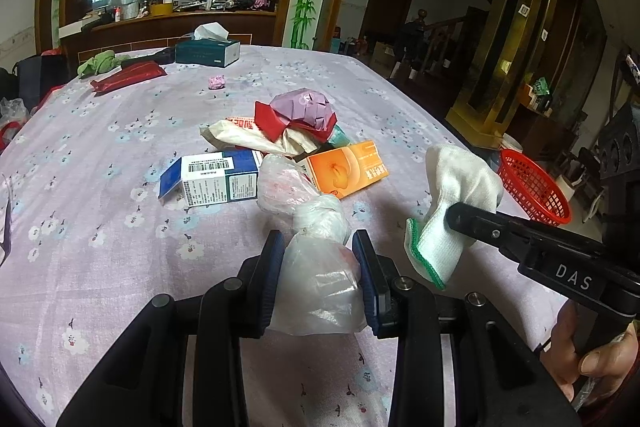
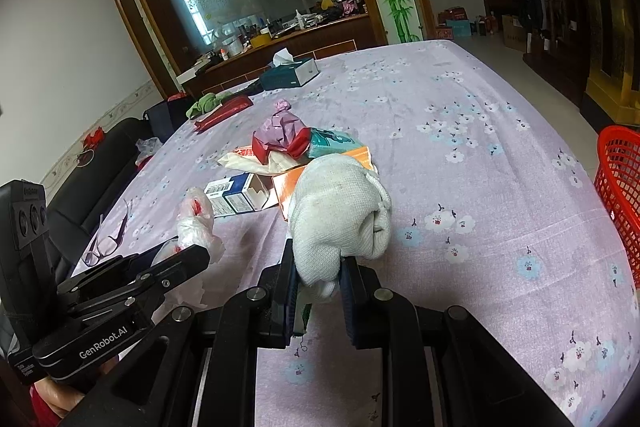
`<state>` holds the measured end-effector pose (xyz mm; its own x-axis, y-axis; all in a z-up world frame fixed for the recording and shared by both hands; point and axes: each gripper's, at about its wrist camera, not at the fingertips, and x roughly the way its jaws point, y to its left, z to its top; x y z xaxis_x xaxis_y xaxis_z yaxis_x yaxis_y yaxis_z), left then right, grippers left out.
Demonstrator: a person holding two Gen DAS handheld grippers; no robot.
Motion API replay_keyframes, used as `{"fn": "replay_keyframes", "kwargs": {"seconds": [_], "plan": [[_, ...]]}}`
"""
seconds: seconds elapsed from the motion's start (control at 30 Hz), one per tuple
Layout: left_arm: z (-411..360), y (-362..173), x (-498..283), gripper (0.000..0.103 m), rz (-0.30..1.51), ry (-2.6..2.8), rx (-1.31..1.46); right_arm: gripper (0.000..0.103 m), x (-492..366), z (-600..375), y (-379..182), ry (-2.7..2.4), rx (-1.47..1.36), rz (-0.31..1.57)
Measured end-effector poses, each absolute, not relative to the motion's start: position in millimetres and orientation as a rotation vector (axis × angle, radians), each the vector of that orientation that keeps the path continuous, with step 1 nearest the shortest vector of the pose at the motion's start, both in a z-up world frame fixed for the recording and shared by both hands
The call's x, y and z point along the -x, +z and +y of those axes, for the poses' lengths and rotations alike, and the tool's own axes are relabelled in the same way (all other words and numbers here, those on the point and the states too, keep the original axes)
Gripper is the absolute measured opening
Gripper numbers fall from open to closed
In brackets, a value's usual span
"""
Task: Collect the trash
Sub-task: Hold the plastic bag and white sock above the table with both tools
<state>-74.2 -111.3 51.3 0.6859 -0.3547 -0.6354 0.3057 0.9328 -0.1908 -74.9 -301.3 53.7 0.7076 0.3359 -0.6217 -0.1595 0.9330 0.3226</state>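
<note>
— Plastic bag (image 1: 316,267) was pinched in the left gripper (image 1: 319,259), white cloth (image 2: 340,223) clamped in the right gripper (image 2: 319,281), both above the table's near edge.

— Best carried level to the red basket (image 2: 620,195), far right, I judged.

a clear plastic bag (image 1: 316,259) is clamped between the pads of the left gripper (image 1: 320,279); a white glove (image 1: 452,211) is held by the right gripper (image 1: 460,217) beside a red basket (image 1: 532,187).
</note>
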Motion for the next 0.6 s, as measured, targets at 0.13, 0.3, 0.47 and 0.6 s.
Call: {"fn": "replay_keyframes", "kwargs": {"seconds": [0.13, 0.3, 0.47, 0.6], "plan": [[-111, 52, 75, 0.034, 0.724, -0.372, 0.074, 0.02, 75, -300, 54, 0.279, -0.253, 0.735], [-111, 54, 75, 0.034, 0.724, -0.374, 0.075, 0.02, 77, -299, 56, 0.28, -0.254, 0.732], [-114, 56, 76, 0.034, 0.721, -0.377, 0.072, 0.02, 82, -302, 60, 0.28, -0.263, 0.724], [-119, 60, 78, 0.034, 0.717, -0.385, 0.068, 0.02, 87, -310, 62, 0.274, -0.272, 0.715]]}}
